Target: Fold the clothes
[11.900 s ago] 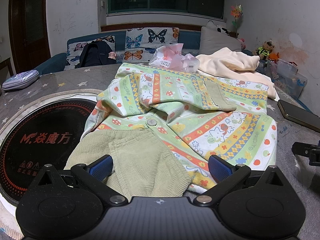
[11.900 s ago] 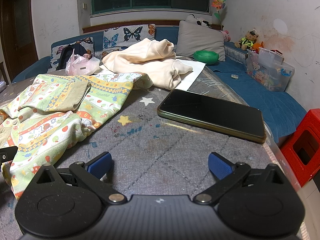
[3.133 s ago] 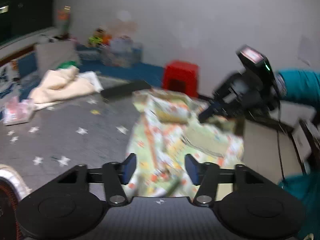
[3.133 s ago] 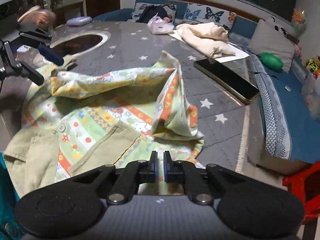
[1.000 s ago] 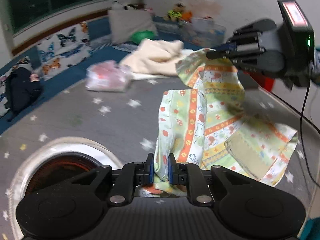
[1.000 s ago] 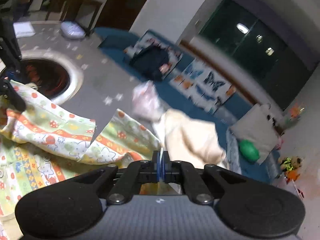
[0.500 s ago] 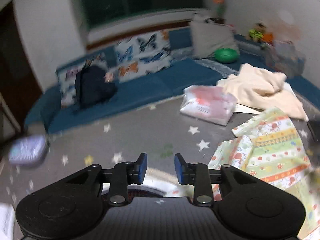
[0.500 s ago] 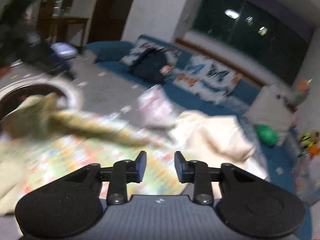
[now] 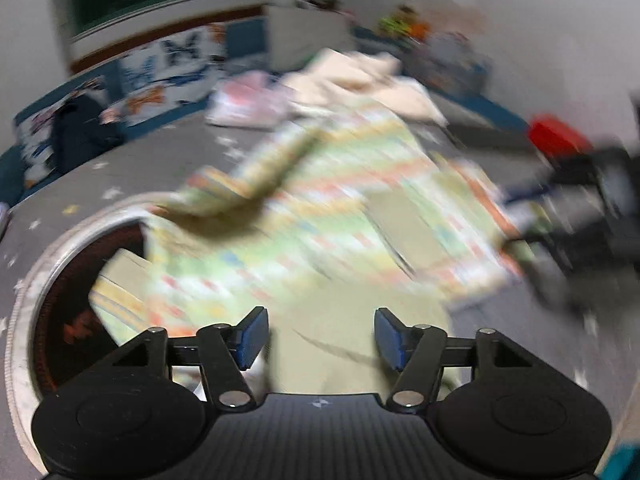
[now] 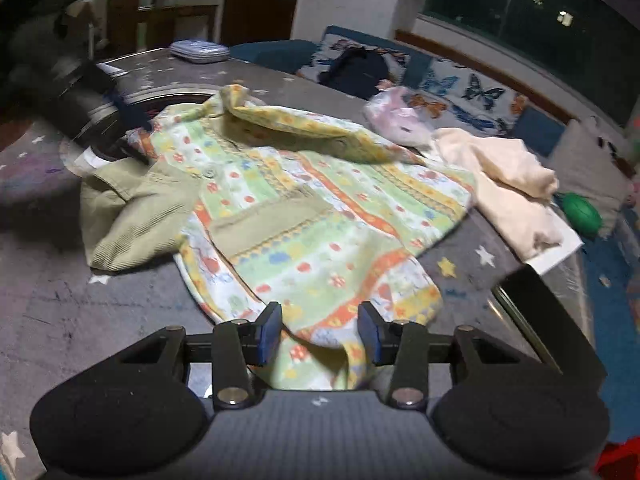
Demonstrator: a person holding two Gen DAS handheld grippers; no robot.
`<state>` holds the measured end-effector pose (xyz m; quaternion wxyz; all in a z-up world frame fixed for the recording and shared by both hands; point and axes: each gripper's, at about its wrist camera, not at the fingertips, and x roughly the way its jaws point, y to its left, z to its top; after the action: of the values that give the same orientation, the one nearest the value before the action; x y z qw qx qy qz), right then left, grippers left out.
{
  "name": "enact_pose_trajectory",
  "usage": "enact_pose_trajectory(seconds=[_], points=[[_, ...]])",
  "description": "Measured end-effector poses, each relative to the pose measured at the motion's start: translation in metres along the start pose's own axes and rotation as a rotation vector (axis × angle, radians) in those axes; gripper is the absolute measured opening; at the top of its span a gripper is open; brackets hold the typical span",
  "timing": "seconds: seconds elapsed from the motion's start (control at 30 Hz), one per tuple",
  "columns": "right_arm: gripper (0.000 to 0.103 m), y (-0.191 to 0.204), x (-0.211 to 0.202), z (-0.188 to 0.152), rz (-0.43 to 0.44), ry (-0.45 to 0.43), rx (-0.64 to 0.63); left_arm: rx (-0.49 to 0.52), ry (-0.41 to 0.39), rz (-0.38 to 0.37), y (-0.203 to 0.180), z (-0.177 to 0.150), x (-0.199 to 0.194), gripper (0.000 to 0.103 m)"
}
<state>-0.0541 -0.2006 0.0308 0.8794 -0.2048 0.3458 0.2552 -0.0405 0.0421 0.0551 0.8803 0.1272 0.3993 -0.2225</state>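
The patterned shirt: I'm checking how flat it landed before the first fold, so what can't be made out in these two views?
- Left wrist view: motion blur smears the patterned shirt; print, buttons and creases are unreadable.
- Right wrist view: the shirt's near hem drops behind the right gripper, so its edge is hidden.
- Right wrist view: the left gripper by the olive collar is blurred; its jaws are unclear there.
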Motion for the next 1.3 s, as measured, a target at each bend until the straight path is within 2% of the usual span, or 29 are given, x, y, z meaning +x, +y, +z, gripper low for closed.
enact_pose_trajectory(seconds=[0.07, 0.17, 0.2, 0.23, 0.27, 0.3, 0.37, 0.43, 0.53, 0.67, 0.77, 0.8, 0.83, 0.9, 0.93, 0.97, 1.13, 1.3], points=[[0.039, 0.002, -0.001, -0.002, -0.012, -0.007, 0.007, 0.066, 0.002, 0.003, -0.023, -0.011, 0.0, 0.069], [0.039, 0.007, 0.002, -0.004, -0.049, -0.015, -0.008, 0.12, 0.003, 0.022, -0.044, -0.018, 0.005, 0.07], [0.032, 0.008, 0.004, -0.005, -0.061, -0.012, -0.01, 0.135, -0.002, 0.035, -0.049, -0.02, 0.005, 0.07], [0.019, 0.009, 0.005, -0.007, -0.071, -0.012, 0.001, 0.132, 0.0, 0.034, -0.051, -0.02, 0.006, 0.069], [0.014, 0.007, 0.005, -0.008, -0.077, -0.016, 0.023, 0.129, 0.002, 0.034, -0.052, -0.019, 0.007, 0.068], [0.01, 0.005, 0.004, -0.009, -0.083, -0.021, 0.046, 0.119, 0.011, 0.027, -0.051, -0.018, 0.008, 0.065], [0.004, 0.001, 0.001, -0.011, -0.095, -0.036, 0.091, 0.092, 0.02, -0.004, -0.049, -0.019, 0.007, 0.051], [0.002, -0.003, -0.007, -0.013, -0.113, -0.061, 0.133, 0.075, 0.028, -0.033, -0.05, -0.019, 0.006, 0.032], [0.001, -0.013, -0.023, -0.015, -0.141, -0.096, 0.186, 0.074, 0.033, -0.059, -0.056, -0.021, 0.003, 0.017], [0.001, -0.022, -0.041, -0.018, -0.162, -0.116, 0.221, 0.08, 0.027, -0.06, -0.064, -0.023, -0.001, 0.017], [0.004, -0.02, -0.048, -0.018, -0.145, -0.117, 0.215, 0.08, 0.021, -0.041, -0.066, -0.024, -0.005, 0.025], [0.007, -0.018, -0.049, -0.018, -0.141, -0.119, 0.205, 0.08, 0.019, -0.036, -0.067, -0.024, -0.006, 0.034], [0.008, -0.013, -0.05, -0.017, -0.132, -0.12, 0.19, 0.08, 0.017, -0.032, -0.067, -0.024, -0.007, 0.052], [0.013, -0.004, -0.048, -0.014, -0.11, -0.126, 0.164, 0.078, 0.026, -0.042, -0.071, -0.026, -0.008, 0.059], [0.021, 0.0, -0.046, -0.013, -0.098, -0.129, 0.153, 0.091, 0.031, -0.044, -0.074, -0.027, -0.008, 0.06], [0.024, 0.004, -0.044, -0.011, -0.088, -0.13, 0.141, 0.105, 0.036, -0.045, -0.078, -0.029, -0.007, 0.06], [0.034, 0.026, -0.026, 0.002, -0.019, -0.12, 0.076, 0.096, 0.037, -0.032, -0.081, -0.029, -0.002, 0.061], [0.036, 0.038, 0.005, 0.015, 0.034, -0.082, 0.056, 0.078, 0.041, -0.046, -0.076, -0.028, 0.001, 0.061]])
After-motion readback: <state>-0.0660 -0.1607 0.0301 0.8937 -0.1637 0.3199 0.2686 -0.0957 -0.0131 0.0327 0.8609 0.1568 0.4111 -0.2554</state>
